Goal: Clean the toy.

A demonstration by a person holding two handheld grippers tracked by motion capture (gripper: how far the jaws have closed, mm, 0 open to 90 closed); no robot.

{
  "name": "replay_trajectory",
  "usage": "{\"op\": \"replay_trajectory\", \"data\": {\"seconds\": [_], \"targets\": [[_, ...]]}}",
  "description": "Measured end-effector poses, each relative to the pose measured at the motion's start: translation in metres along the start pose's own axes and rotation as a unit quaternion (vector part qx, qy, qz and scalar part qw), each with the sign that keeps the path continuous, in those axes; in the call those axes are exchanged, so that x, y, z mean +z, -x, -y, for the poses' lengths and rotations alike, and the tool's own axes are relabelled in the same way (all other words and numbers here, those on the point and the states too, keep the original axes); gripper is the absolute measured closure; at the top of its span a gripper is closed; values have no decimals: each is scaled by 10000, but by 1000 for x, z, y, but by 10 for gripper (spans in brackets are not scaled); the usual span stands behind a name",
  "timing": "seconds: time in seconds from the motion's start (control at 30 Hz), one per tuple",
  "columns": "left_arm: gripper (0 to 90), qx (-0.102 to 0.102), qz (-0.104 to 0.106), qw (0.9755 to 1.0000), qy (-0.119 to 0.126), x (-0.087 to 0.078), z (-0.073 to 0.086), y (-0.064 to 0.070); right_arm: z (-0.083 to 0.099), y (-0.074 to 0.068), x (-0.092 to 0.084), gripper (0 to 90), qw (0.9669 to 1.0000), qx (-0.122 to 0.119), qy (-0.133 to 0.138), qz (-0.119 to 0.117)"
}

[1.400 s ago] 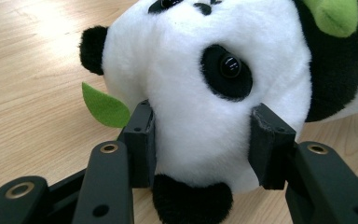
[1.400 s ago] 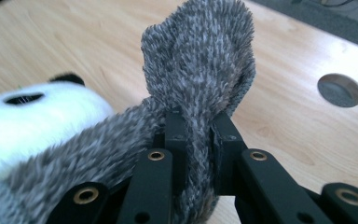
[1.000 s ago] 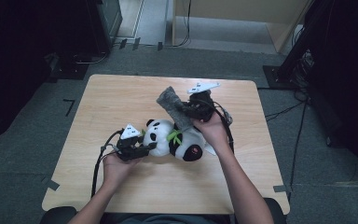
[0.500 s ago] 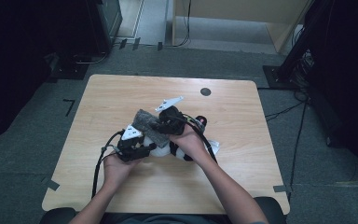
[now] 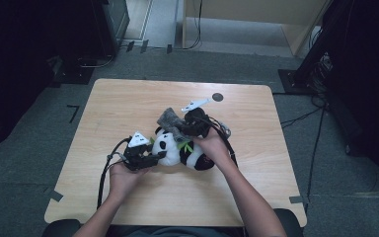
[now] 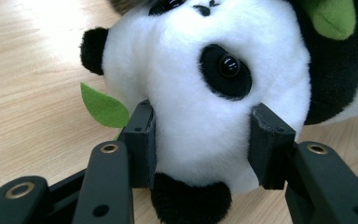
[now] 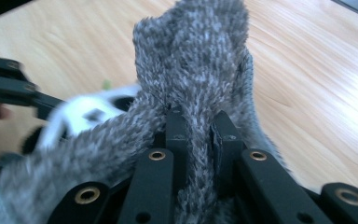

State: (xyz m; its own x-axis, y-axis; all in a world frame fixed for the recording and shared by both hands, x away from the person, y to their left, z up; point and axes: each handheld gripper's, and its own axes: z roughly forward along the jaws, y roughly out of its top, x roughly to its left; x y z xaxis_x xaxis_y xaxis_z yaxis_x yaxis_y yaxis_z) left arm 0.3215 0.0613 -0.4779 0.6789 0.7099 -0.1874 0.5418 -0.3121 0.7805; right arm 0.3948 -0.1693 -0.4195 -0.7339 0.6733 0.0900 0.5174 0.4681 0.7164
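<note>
A toy panda (image 5: pixel 180 150) lies on its side near the middle of the tabletop (image 5: pixel 128 103). It is white and black, with a little green leaf (image 6: pixel 103 106) beside its head.

The left gripper (image 5: pixel 145 159) sits low on the tabletop, right at the panda's head. The left hand (image 5: pixel 123 175) holds it from behind, and the forearm comes up from the near edge of the tabletop. In the left gripper view, its two black fingers (image 6: pixel 140 140) press on both sides of the panda's white face, one on each cheek. The fingers are part way apart because the soft head fills the space between them. One black ear (image 6: pixel 93 49) shows to one side of the fingers and another black patch sits just under them.

The right gripper (image 5: pixel 180 129) is on the far side of the panda, just above its body. The right hand (image 5: pixel 212 145) is tipped over so the gripper points toward the panda's head. In the right gripper view, its fingers (image 7: pixel 177 135) are squeezed close together on a fuzzy grey cloth (image 7: pixel 191 60). The cloth stands up past the fingers and droops down over them. In the high view the grey cloth touches the panda's top side. A small dark round spot (image 5: pixel 217 97) is on the tabletop beyond the panda.
</note>
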Motion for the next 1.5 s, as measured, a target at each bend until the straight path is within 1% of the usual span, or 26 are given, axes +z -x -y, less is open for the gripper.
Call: {"op": "replay_trajectory", "data": {"seconds": [0.03,0.1,0.17,0.27,0.33,0.37,0.47,0.53,0.6,0.7,0.73,0.8,0.9,0.97,1.0,1.07,1.17,1.2,1.27,1.3,1.37,1.43,1.5], "targets": [[507,-20,6,10000,6,0,0,0,2,4,-1,813,10000,21,1,39],[507,-15,-7,10000,8,0,0,0,6,14,-4,814,9998,190,14,-3],[507,-13,-11,10000,19,1,0,0,7,18,-7,813,9996,265,36,-17],[507,-17,-4,10000,12,1,0,0,8,22,-11,813,9997,230,92,84],[507,-15,-7,10000,3,0,-1,0,9,24,-14,812,9995,281,121,122],[507,-16,-7,10000,0,0,-1,0,9,26,-17,812,9993,303,147,161],[507,-24,-1,10000,-7,0,-1,-1,10,32,-25,813,9983,352,234,389],[507,-28,-2,10000,-15,0,-1,-1,13,39,-32,814,9972,461,251,529],[507,-34,-4,10000,-17,0,-1,-1,17,47,-36,814,9964,622,228,531],[507,-31,7,10000,-17,1,-2,-1,21,54,-40,810,9953,816,272,439],[507,-34,8,10000,-17,1,-2,-1,21,56,-41,809,9955,785,305,444],[506,-16,7,10000,-22,1,-2,-1,21,56,-42,808,9954,809,338,381],[504,-11,11,10000,-23,1,-2,-1,21,55,-45,801,9950,853,473,222],[504,-31,8,10000,-24,1,-2,-2,19,53,-49,799,9947,820,596,153],[504,-29,5,10000,-25,1,-2,-2,18,50,-52,796,9948,748,676,137],[504,-30,14,10000,-32,2,-3,-2,17,47,-56,792,9946,711,754,111],[503,-64,23,10000,-29,2,-3,-2,14,42,-63,790,9932,738,894,-44],[504,-50,24,10000,-31,2,-3,-3,12,40,-66,787,9932,708,924,-86],[503,-63,27,10000,-21,3,-4,-3,9,36,-70,780,9935,646,929,-135],[503,-68,25,10000,-18,3,-4,-3,8,33,-72,778,9931,616,981,-165],[503,-56,24,10000,-18,3,-4,-3,5,27,-75,773,9930,532,1013,-286],[503,-57,24,10000,-21,3,-4,-3,2,19,-74,772,9938,449,932,-406],[503,-60,23,10000,-25,3,-4,-3,0,12,-69,772,9943,380,826,-552]]}}
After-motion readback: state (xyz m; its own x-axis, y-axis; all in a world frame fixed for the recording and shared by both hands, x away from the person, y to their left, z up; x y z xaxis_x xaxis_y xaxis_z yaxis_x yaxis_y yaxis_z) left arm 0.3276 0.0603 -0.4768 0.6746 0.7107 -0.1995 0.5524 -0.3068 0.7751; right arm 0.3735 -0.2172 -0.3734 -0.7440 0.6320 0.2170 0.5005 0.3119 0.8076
